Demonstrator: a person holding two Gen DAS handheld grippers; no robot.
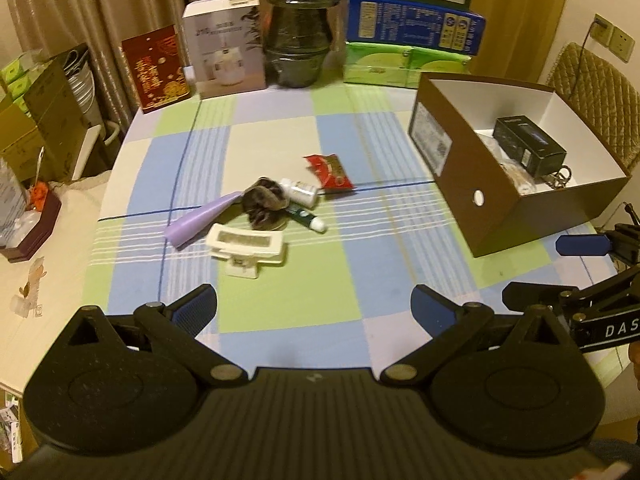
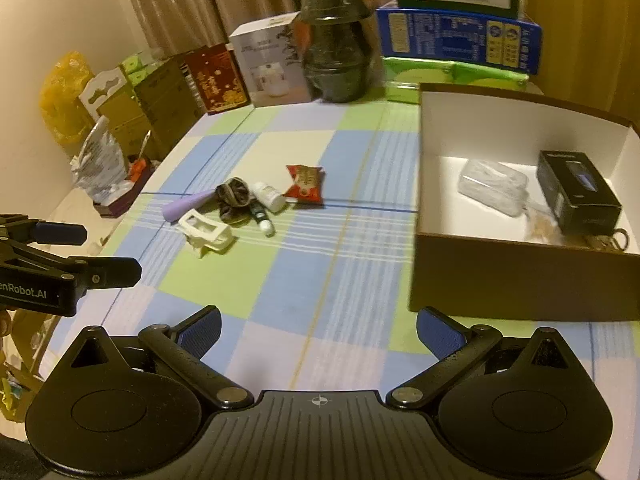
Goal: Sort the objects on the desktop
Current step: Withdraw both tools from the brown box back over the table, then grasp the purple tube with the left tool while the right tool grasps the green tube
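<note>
A small pile lies mid-table: a purple cone-shaped item [image 1: 202, 216], a white plastic clip holder [image 1: 246, 246], a dark scrunchie [image 1: 264, 200], a white bottle [image 1: 300, 191], a green-and-white tube [image 1: 306, 218] and a red snack packet [image 1: 330, 171]. The pile also shows in the right wrist view, with the packet [image 2: 305, 184] and the holder [image 2: 206, 234]. A brown box [image 1: 476, 176] with a white inside stands at the right; it holds a black box [image 2: 578, 192], a clear bag [image 2: 492, 186] and keys [image 2: 610, 240]. My left gripper [image 1: 314, 304] is open and empty, short of the pile. My right gripper [image 2: 318, 330] is open and empty beside the brown box's near wall [image 2: 520, 280].
Cartons, a dark stacked pot [image 1: 298, 28], a white appliance box [image 1: 226, 44] and a red box [image 1: 156, 68] line the table's far edge. Cardboard boxes and bags [image 2: 64, 96] stand left of the table. A quilted chair [image 1: 592, 92] is behind the brown box.
</note>
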